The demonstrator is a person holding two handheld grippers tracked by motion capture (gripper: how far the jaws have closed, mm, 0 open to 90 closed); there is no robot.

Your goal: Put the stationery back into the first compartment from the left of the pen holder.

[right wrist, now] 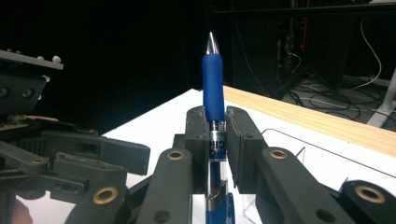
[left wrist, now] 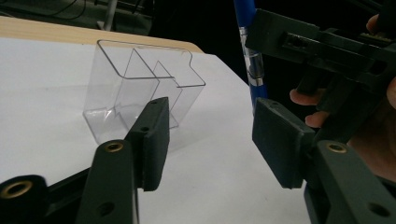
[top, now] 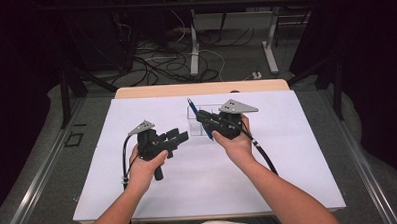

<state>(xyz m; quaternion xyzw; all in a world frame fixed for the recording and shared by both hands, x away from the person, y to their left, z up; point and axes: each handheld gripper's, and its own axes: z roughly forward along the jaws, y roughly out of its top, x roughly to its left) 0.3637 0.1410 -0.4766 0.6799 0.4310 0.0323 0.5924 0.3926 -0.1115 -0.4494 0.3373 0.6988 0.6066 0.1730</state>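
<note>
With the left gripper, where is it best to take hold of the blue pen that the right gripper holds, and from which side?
Probably the blue rubber sleeve near the tip. In the right gripper view the pen stands up out of the right gripper, whose pads clamp the clear barrel, so only the sleeve is free. The left gripper, jaws open and empty, could come from the side, pads level, above the right pads.

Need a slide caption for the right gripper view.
Right gripper clamps a blue pen, tip up, above the white table.
</note>
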